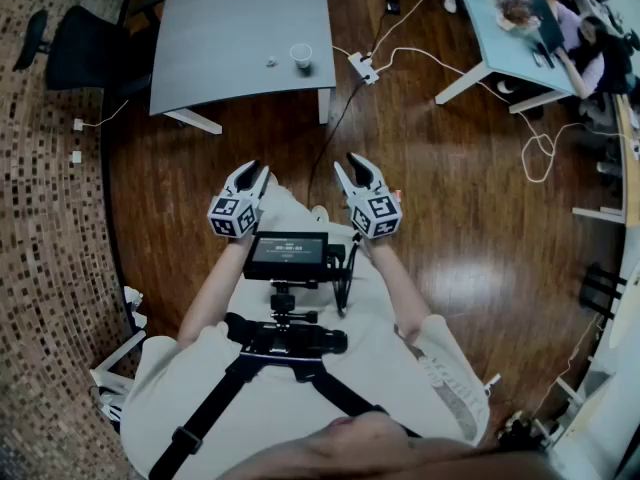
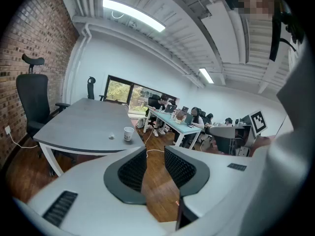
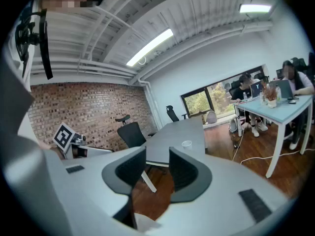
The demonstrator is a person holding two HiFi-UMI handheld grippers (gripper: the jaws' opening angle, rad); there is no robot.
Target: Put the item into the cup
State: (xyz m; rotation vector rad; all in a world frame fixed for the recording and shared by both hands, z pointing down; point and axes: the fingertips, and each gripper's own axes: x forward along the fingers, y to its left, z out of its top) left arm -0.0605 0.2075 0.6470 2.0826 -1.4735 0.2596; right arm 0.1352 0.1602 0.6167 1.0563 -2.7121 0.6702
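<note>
I hold both tools low in front of me, over the wooden floor (image 1: 450,198) and well apart from the grey surface (image 1: 240,28). My left tool (image 1: 255,168) is released, its jaws standing wide with only floorboards showing through the gap. My right tool (image 1: 347,162) is released as well (nothing sits between its jaws either).

The white cup (image 1: 301,56) stands upright near the surface's close edge, and the item (image 1: 271,62) lies on the surface just beside it, on its left, apart from it. The item is a small pale speck, too small for me to tell what it is. In the right gripper view I can find the cup but cannot make out the item at all.

A black chair (image 1: 80,53) stands at the surface's far left, partly cut off in the left gripper view. A power strip (image 1: 362,66) lies on the floor near the surface's right corner. The screen (image 1: 288,251) on my chest rig covers my wrists, and its print is too blurred to read.
</note>
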